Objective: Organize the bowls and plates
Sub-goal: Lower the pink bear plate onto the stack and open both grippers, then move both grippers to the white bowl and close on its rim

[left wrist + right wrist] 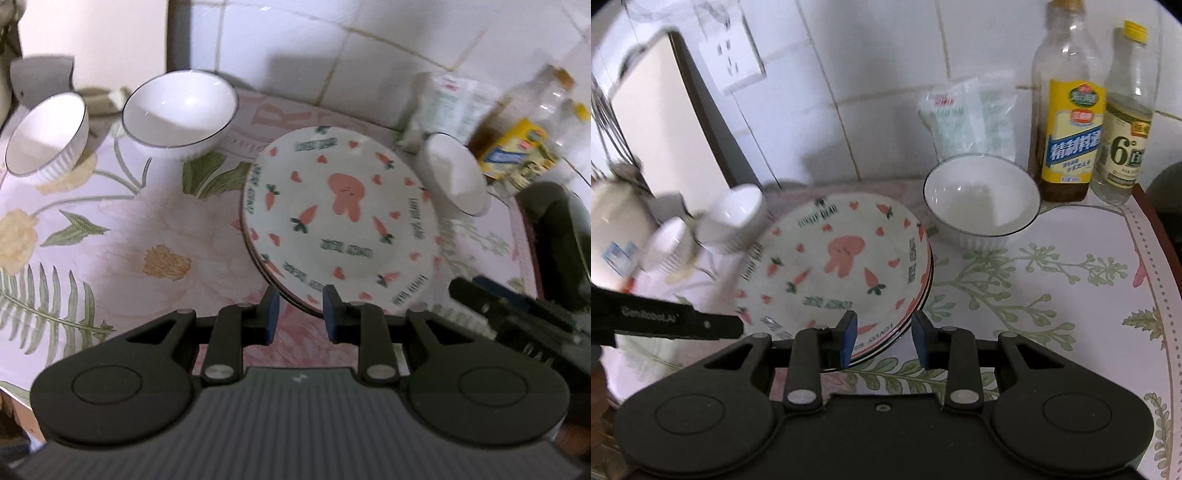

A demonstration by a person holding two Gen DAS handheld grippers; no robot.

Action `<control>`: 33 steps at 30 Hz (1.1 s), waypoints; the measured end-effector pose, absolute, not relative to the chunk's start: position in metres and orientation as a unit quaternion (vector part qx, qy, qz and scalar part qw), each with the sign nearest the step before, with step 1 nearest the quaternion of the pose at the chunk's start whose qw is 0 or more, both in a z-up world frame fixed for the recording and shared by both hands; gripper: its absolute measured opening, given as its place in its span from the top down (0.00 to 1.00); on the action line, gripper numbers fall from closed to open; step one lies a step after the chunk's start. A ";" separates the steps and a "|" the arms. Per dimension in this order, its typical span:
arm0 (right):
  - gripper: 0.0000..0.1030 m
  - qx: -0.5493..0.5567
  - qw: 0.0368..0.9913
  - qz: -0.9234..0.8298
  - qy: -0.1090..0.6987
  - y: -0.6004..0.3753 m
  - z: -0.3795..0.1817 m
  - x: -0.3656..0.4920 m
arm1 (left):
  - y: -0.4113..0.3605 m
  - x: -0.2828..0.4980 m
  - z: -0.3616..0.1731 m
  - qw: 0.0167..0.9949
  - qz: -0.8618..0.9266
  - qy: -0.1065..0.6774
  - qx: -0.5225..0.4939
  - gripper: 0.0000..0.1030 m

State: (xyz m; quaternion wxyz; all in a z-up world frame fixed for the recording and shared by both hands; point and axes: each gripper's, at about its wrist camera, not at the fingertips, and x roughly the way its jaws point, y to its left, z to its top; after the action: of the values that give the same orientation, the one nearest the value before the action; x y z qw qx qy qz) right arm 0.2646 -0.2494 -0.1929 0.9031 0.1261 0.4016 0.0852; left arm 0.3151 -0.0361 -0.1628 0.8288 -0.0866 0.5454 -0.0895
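A stack of plates (340,218) printed with a pink rabbit and carrots lies on the flowered tablecloth (129,229). My left gripper (300,308) hovers at its near rim, jaws apart, pads not pressing the rim. My right gripper (884,326) stands open at the same stack (831,258), its left finger (847,336) over the rim. Two white dark-rimmed bowls (48,136) (181,110) stand left of the plates. A third bowl (982,199) stands to the right. Each view shows the other gripper at its edge (517,314) (665,321).
Two sauce bottles (1067,110) (1123,122) and a plastic bag (971,114) stand against the tiled wall behind the right bowl. A wall socket (733,59) and a pale board (665,122) are at the back left. A dark object (561,236) sits at the table's right edge.
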 end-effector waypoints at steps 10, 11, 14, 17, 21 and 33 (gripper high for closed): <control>0.55 0.150 0.915 0.130 0.352 -0.299 -0.143 0.226 | -0.073 0.287 -0.106 0.839 -0.149 0.523 -0.018 0.69; 0.52 0.148 0.917 0.134 0.346 -0.302 -0.139 0.223 | -0.078 0.285 -0.101 0.840 -0.155 0.519 -0.014 0.67; 0.48 0.139 0.924 0.137 0.329 -0.310 -0.129 0.215 | -0.091 0.281 -0.091 0.844 -0.174 0.507 0.000 0.60; 0.46 0.131 0.930 0.135 0.315 -0.319 -0.122 0.211 | -0.101 0.278 -0.082 0.849 -0.191 0.492 0.009 0.59; 0.44 0.117 0.938 0.129 0.300 -0.329 -0.117 0.210 | -0.113 0.282 -0.077 0.859 -0.198 0.473 0.017 0.52; 0.44 0.106 0.939 0.110 0.309 -0.362 -0.153 0.257 | -0.152 0.318 -0.091 0.892 -0.213 0.397 0.044 0.37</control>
State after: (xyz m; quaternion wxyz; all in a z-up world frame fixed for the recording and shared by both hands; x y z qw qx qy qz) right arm 0.2573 -0.3622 -0.1533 0.9386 0.1065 0.3093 0.1096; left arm 0.3175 -0.1519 -0.0912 0.8918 0.0436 0.3968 -0.2129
